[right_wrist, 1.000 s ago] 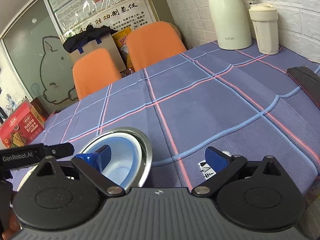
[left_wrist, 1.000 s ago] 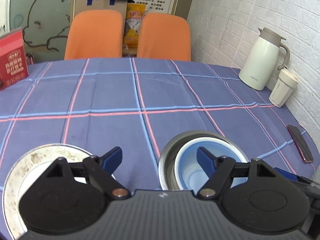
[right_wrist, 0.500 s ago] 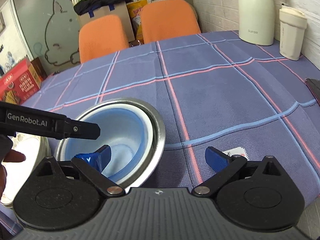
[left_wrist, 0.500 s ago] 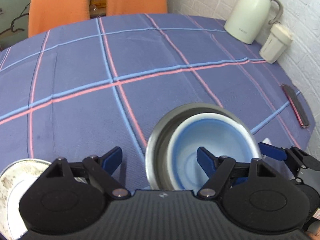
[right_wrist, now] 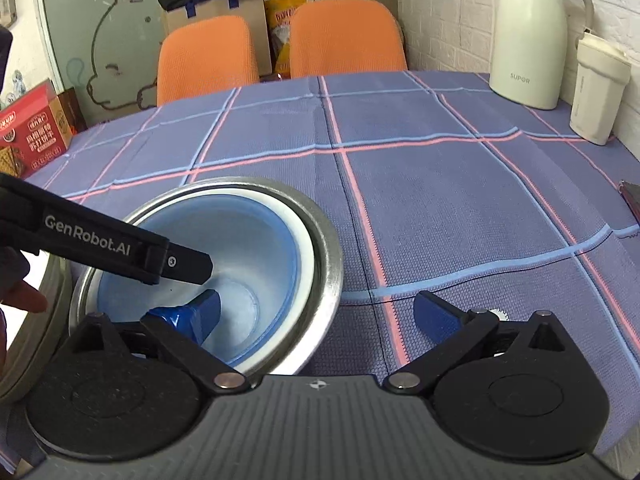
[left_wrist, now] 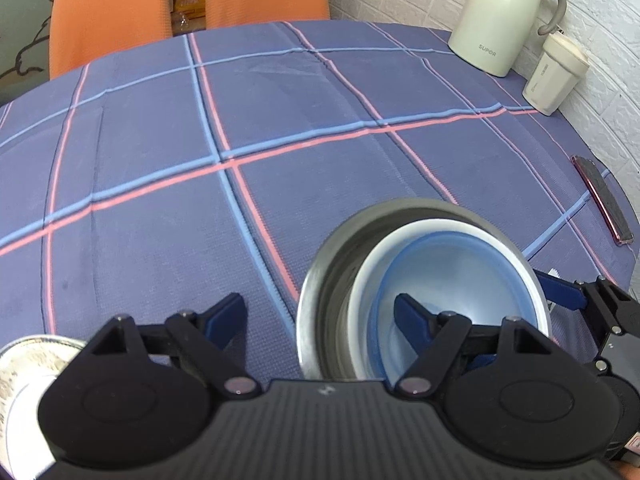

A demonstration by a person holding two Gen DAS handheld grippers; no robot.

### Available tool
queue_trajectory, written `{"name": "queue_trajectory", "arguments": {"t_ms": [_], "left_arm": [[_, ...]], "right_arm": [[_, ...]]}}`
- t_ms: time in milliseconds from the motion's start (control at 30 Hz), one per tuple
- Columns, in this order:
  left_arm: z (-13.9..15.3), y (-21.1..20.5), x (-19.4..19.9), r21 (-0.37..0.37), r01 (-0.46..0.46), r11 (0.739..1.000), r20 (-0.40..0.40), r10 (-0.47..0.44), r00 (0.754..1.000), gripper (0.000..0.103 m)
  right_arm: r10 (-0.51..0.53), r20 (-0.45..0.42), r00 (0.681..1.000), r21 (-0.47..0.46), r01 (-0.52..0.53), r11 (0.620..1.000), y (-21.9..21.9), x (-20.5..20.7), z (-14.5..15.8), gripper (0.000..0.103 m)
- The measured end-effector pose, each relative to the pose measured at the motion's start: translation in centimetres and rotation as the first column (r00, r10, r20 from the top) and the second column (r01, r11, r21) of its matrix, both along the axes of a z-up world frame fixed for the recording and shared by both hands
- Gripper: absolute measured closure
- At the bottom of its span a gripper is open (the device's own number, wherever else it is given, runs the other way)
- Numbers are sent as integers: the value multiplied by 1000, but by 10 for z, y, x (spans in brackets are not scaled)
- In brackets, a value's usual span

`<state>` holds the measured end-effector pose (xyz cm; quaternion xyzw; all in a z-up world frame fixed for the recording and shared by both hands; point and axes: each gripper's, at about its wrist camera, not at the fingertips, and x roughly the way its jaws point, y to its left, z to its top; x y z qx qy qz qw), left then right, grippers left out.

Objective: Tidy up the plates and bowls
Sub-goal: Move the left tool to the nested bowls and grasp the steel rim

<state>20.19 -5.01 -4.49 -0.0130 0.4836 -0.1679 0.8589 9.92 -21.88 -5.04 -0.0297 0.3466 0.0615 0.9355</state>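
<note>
A steel bowl (left_wrist: 320,280) stands on the checked tablecloth with a white bowl (left_wrist: 372,264) and a blue bowl (left_wrist: 472,280) nested in it. My left gripper (left_wrist: 316,312) is open and straddles the stack's near left wall. One finger is inside the blue bowl; the other is outside, clear of the steel rim. My right gripper (right_wrist: 316,312) straddles the right wall of the steel bowl (right_wrist: 328,264), and its jaws are opening, pads off the rim. Its left finger is in the blue bowl (right_wrist: 256,248). A speckled plate (left_wrist: 24,364) lies at the lower left.
A cream jug (left_wrist: 504,12) and a lidded cup (left_wrist: 556,76) stand by the brick wall at the far right. A phone (left_wrist: 604,200) lies near the right table edge. Two orange chairs (right_wrist: 208,56) sit behind the table, and a red box (right_wrist: 32,124) at its far left.
Both grippers have tipped down and closed in on the bowl stack. The left gripper's finger has gone into the blue bowl. The right gripper's jaws have widened.
</note>
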Motion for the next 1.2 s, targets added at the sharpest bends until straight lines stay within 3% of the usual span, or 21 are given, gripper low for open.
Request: {"name": "queue_trajectory", "arguments": {"t_ms": [133,233,433,767,933,1200], "left_arm": [[-1,-5,-2,32,13,999,16,-13,1000,26],[-1,-6,-2,38,21,999,20,-22,1000,26],[-3,-8,-3,46,18,999,30,-19,999,24],[-4,-11,-1,64,10,998,19,-12,1000,15],[-4,-8,-3,57,25,998,20,-26,999,15],[-4,-8,-9,32,49,998,42,-51,998,15]], "right_arm": [[-20,-63,998,-13,20,1000,6,5,6,13],[36,-96,995,55,-31,998,12,8,9,14],[-13,-130,991,-50,6,999,17,13,8,13],[-23,-91,996,-34,20,999,16,7,4,12],[-38,-114,993,-18,36,999,16,3,9,13],[0,-74,997,1,0,1000,12,-3,5,16]]}}
